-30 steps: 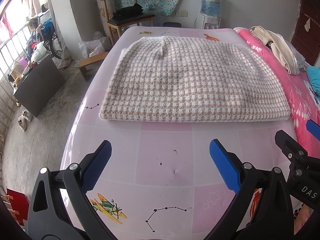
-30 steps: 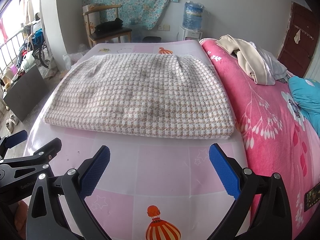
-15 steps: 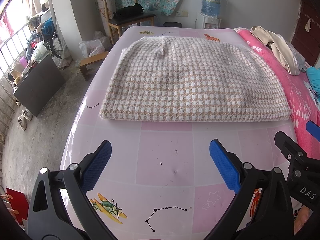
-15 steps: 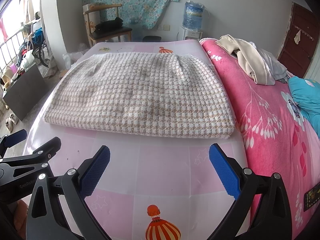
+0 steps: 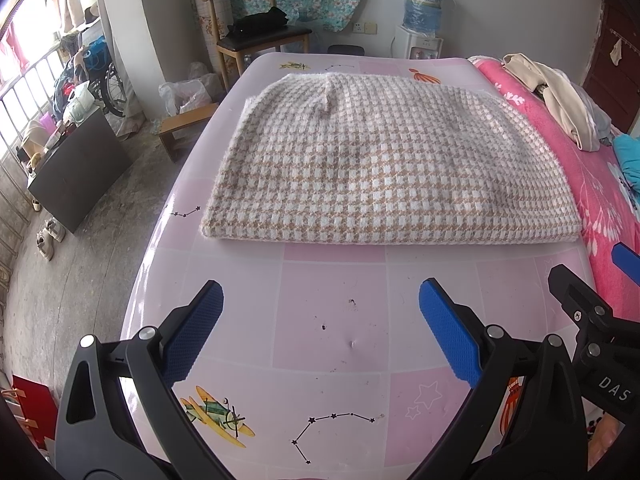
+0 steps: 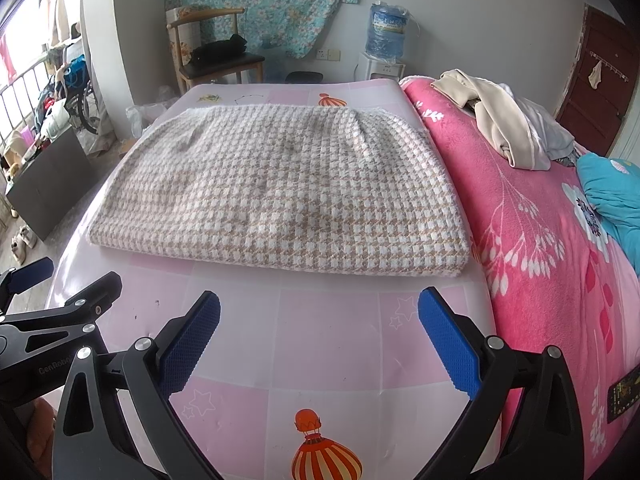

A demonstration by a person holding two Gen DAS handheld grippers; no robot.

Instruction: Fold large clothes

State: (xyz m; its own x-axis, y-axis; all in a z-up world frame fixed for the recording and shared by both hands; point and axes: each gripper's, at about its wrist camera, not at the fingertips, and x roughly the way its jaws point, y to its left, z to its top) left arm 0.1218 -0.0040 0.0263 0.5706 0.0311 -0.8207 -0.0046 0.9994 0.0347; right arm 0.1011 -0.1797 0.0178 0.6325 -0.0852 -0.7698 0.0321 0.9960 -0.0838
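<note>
at the bottom of each view, the left gripper (image 5: 320,328) and right gripper (image 6: 318,336) gape wide, holding nothing; "das" shows lower right on one. mid-frame, the folded checked garment (image 5: 384,168) lies on the pink mat (image 5: 332,308).

Pink patterned tabletop (image 5: 332,312) ahead of left tool (image 5: 320,328), w/ folded houndstooth garment (image 5: 384,168) lying flat beyond it; pink bed (image 6: 532,240) adjoining on right.

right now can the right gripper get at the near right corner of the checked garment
Probably yes. The right gripper is open, and only bare pink table cover lies between its fingers and that corner of the checked garment. Nothing blocks the way.
</note>
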